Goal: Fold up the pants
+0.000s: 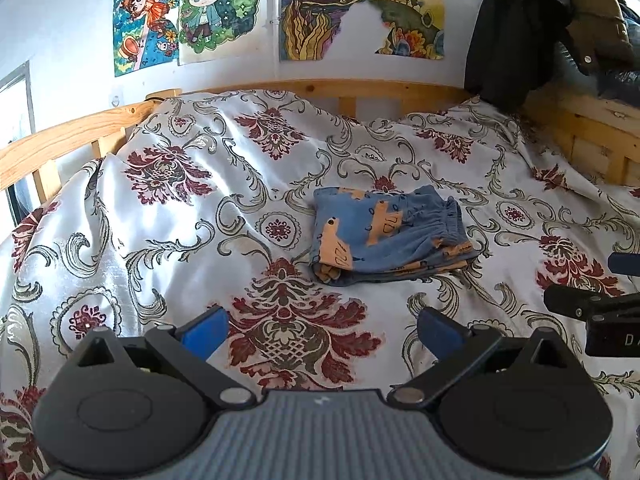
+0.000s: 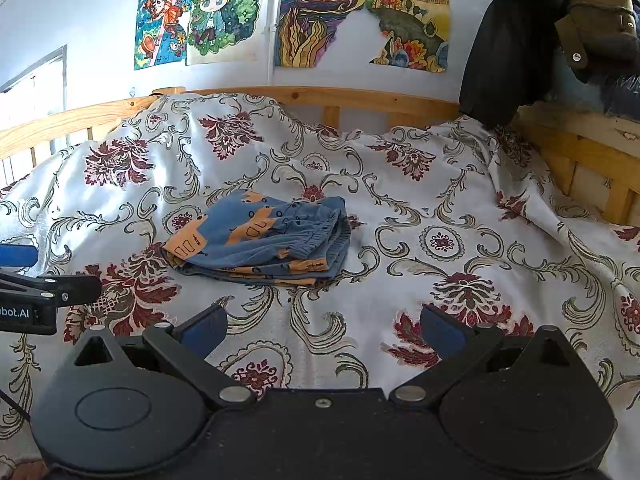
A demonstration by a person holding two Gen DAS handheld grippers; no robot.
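Observation:
Small blue pants [image 1: 388, 236] with orange shapes lie folded into a compact bundle on the floral bedspread [image 1: 160, 216], the elastic waistband facing right. The right wrist view shows the same pants [image 2: 260, 244] left of centre. My left gripper [image 1: 322, 330] hovers open above the bedspread, short of the pants, holding nothing. My right gripper [image 2: 322, 330] is open too and empty, set back from the bundle and to its right. Each gripper shows at the edge of the other's view: the right gripper [image 1: 600, 300] and the left gripper [image 2: 40, 280].
A wooden bed rail [image 1: 360, 90] runs along the back and both sides. Dark jackets [image 1: 552, 24] hang over the rail at the far right corner. Colourful drawings [image 1: 280, 8] are taped on the wall. The bedspread is rumpled and raised toward the back.

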